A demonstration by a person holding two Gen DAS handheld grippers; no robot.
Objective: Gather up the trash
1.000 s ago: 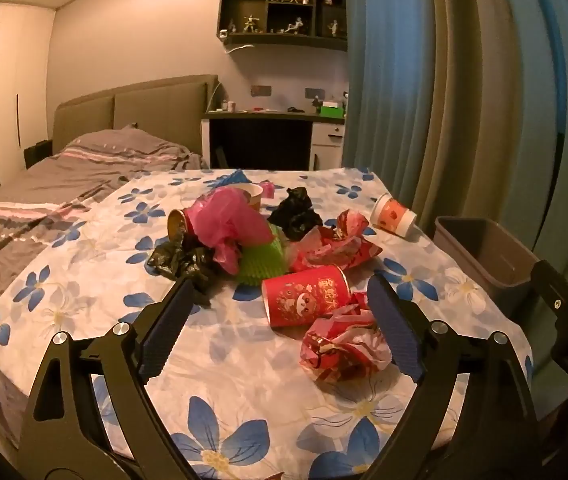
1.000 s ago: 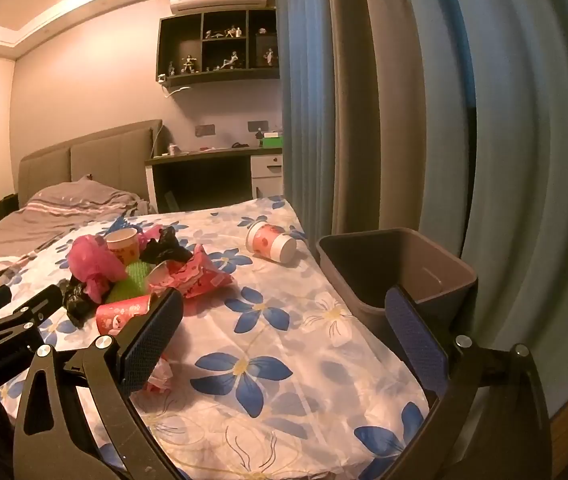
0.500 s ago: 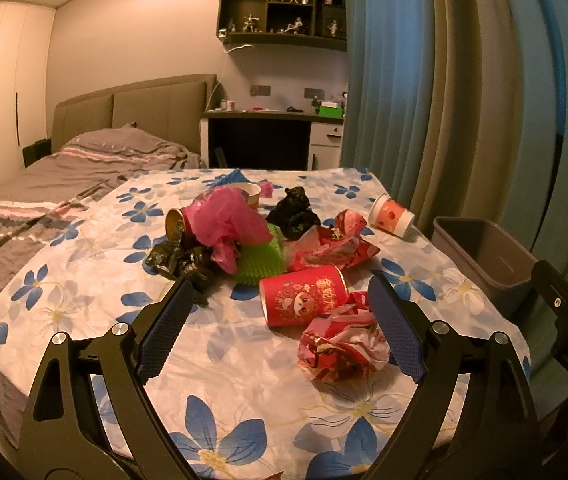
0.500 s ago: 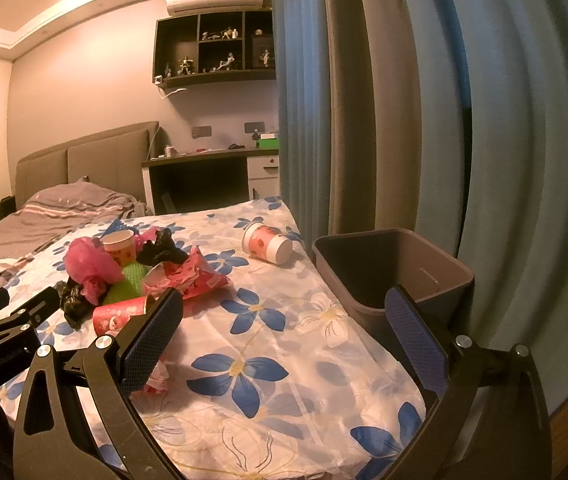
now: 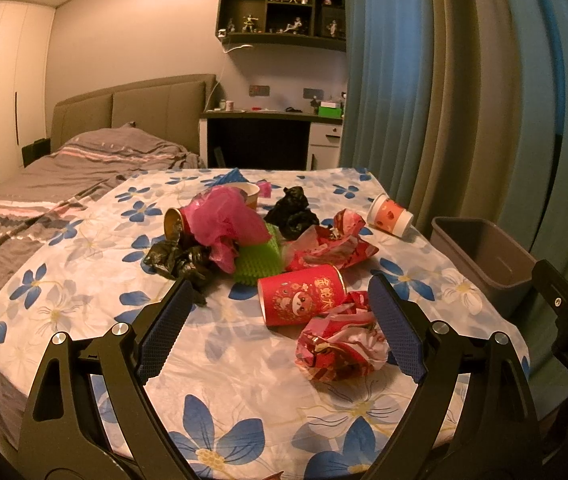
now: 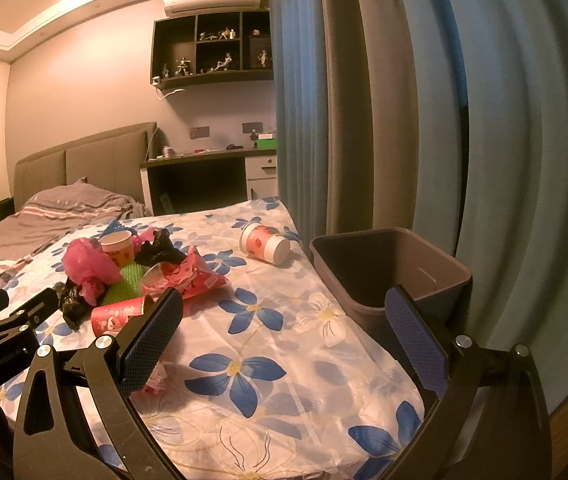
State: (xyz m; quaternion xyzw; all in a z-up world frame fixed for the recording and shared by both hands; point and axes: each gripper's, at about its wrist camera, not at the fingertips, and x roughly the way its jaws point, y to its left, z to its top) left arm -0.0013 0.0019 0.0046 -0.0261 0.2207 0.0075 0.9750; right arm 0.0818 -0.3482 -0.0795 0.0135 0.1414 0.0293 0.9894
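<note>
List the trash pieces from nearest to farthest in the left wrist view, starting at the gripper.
Crumpled red-and-white paper ball → red paper cup lying on its side → green spiky mat → crumpled black plastic bag → upright paper cup with cream rim.

On the cloth-covered tabletop (image 5: 243, 392) a crumpled wrapper ball (image 5: 342, 346) lies nearest the camera, with a tipped cup (image 5: 302, 300) just behind it and the trash heap (image 5: 239, 236) farther back. Another cup (image 5: 390, 216) lies on its side to the right, near the bin (image 5: 484, 260) beside the tabletop's right edge. The bed (image 5: 63, 184) stands left, the desk (image 5: 267, 136) behind.
</note>
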